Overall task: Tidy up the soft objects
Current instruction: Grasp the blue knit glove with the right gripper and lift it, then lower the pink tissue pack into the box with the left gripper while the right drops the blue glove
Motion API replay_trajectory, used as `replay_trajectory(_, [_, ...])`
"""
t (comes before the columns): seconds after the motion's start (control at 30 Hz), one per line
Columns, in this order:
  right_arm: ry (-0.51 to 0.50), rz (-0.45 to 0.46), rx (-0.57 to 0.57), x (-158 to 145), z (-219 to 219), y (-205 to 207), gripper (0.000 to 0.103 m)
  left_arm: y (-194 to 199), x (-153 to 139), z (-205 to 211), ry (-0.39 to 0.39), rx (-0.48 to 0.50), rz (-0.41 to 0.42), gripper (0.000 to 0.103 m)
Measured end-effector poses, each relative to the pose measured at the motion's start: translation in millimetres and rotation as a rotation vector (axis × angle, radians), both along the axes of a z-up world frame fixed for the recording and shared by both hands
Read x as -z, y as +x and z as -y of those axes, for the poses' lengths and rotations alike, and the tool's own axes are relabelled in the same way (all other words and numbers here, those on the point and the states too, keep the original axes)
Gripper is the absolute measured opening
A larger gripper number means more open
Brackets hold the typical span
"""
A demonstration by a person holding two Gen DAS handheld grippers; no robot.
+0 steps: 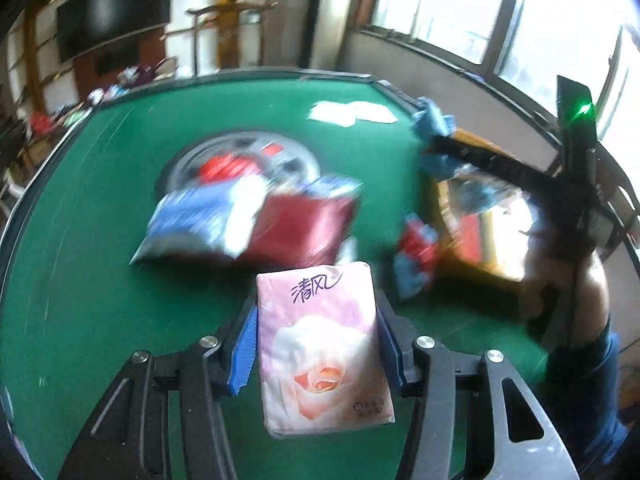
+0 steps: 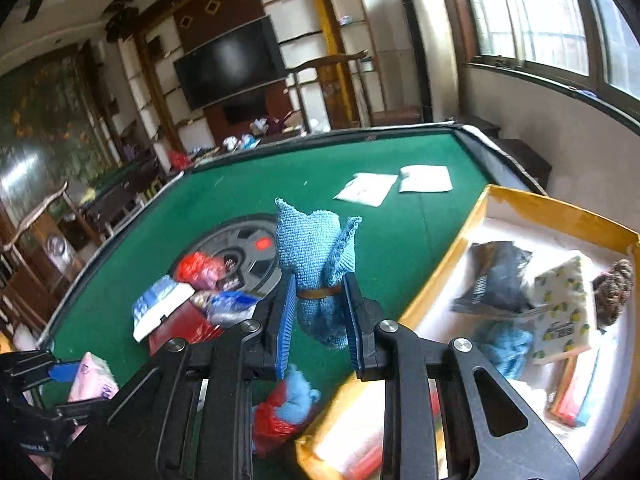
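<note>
Motion blur smears the pile of packets (image 1: 248,216) at the worktop's centre; their labels are unreadable. The yellow box (image 2: 472,224) runs off the right edge.

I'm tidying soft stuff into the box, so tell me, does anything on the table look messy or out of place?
Yes. A loose heap of packets lies jumbled over the round centre panel of the green table, some overlapping. A red and blue bundle sits outside the yellow box. Two white tissue packs lie apart at the far side.

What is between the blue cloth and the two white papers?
Only bare green table between the blue cloth and white papers, seen from the right wrist.
</note>
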State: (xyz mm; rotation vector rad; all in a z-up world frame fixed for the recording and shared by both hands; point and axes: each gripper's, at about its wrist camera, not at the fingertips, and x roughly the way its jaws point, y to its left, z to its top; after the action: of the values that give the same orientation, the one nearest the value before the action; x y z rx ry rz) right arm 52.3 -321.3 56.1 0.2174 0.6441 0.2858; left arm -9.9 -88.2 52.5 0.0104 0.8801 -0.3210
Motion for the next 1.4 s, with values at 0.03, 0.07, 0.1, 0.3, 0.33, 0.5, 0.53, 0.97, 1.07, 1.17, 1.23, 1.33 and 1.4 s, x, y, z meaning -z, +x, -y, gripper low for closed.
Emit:
replay_trajectory(0.03, [0.016,0.003,0.017,-2,8,0,0.022,3,-4,11,-0.006,0.022,0.008,0.053])
replay_trajectory(0.07, [0.031,0.005,0.031,-3,15,-1,0.022,7,-10,25,-0.015,0.05,0.022,0.053])
replay_trajectory(0.1, [0.046,0.012,0.057,-5,25,-1,0.022,11,-15,38,-0.018,0.071,0.033,0.053])
replay_trajectory(0.3, [0.142,0.045,0.297,-15,107,-11,0.023,40,-27,119,-0.092,0.213,0.048,0.053])
replay_trajectory(0.33, [0.162,0.033,0.331,-13,121,-12,0.023,44,-24,131,-0.093,0.237,0.042,0.053])
replay_trajectory(0.5, [0.217,-0.123,0.536,10,173,-15,0.023,66,2,176,-0.027,0.243,0.038,0.053])
replay_trajectory(0.53, [0.202,-0.131,0.574,9,177,-18,0.023,69,5,178,-0.015,0.23,0.043,0.053])
replay_trajectory(0.97, [0.16,-0.064,0.6,-1,182,-31,0.024,82,37,183,-0.018,0.268,-0.005,0.055])
replay_trajectory(1.07, [0.115,-0.098,0.567,6,173,-17,0.032,80,39,186,-0.005,0.273,0.009,0.055])
replay_trajectory(1.17, [0.053,-0.168,0.529,19,161,-1,0.039,78,39,187,0.0,0.276,0.018,0.055])
replay_trajectory(1.23, [0.044,-0.19,0.58,22,167,-5,0.039,76,39,187,-0.001,0.28,0.028,0.056])
replay_trajectory(1.33, [0.053,-0.227,0.644,23,184,-18,0.039,75,39,185,-0.003,0.278,0.04,0.057])
replay_trajectory(1.4, [0.026,-0.269,0.694,26,194,-23,0.039,76,40,185,-0.009,0.273,0.041,0.057])
